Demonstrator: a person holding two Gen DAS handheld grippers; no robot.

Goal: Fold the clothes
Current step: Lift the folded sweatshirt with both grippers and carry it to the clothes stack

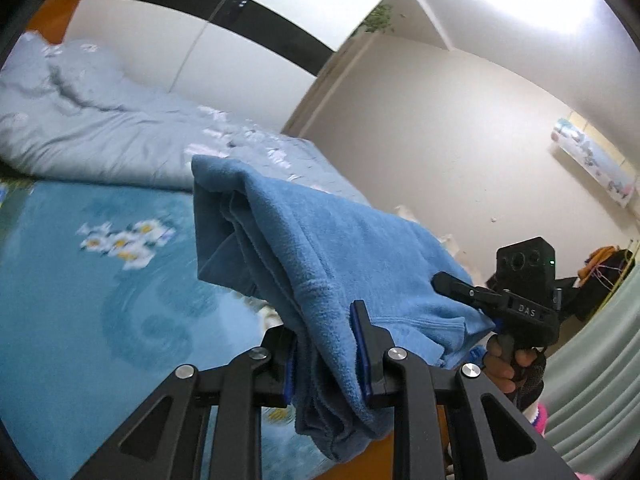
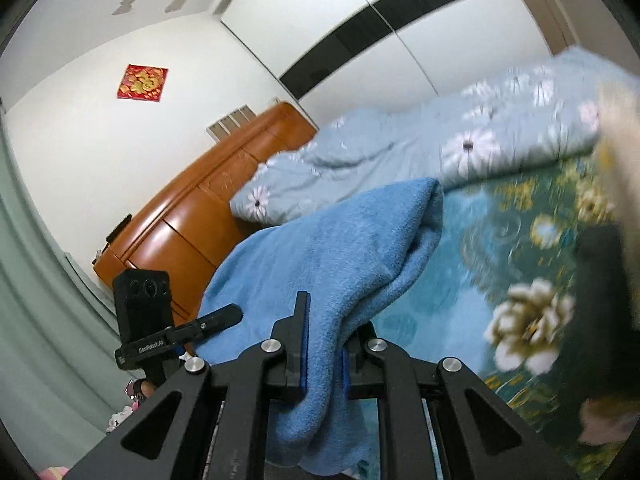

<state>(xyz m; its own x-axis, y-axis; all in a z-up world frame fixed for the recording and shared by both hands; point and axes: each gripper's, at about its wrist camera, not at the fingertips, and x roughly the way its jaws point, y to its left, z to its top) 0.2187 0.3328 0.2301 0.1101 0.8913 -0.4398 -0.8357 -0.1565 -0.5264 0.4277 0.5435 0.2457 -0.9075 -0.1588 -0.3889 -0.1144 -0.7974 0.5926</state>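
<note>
Both grippers clamp the blue fleece garment (image 1: 320, 248) and hold it in the air over the bed: my left gripper (image 1: 328, 344) pinches a thick bunch of layers, my right gripper (image 2: 324, 344) pinches another bunched edge, and the cloth sags in a loose span between them. It looks doubled over already, though I cannot tell how many folds it carries. To do this carry well I judge I should keep the two grips level and the span taut, then lower it flat onto the floral sheet (image 1: 80, 280) short of the rumpled duvet (image 1: 100, 128). Motion blur smears the bedding. The hanging lower hem is cut off behind the gripper bodies, and a blurred pale shape (image 2: 616, 160) at the right view's edge I cannot identify.
</note>
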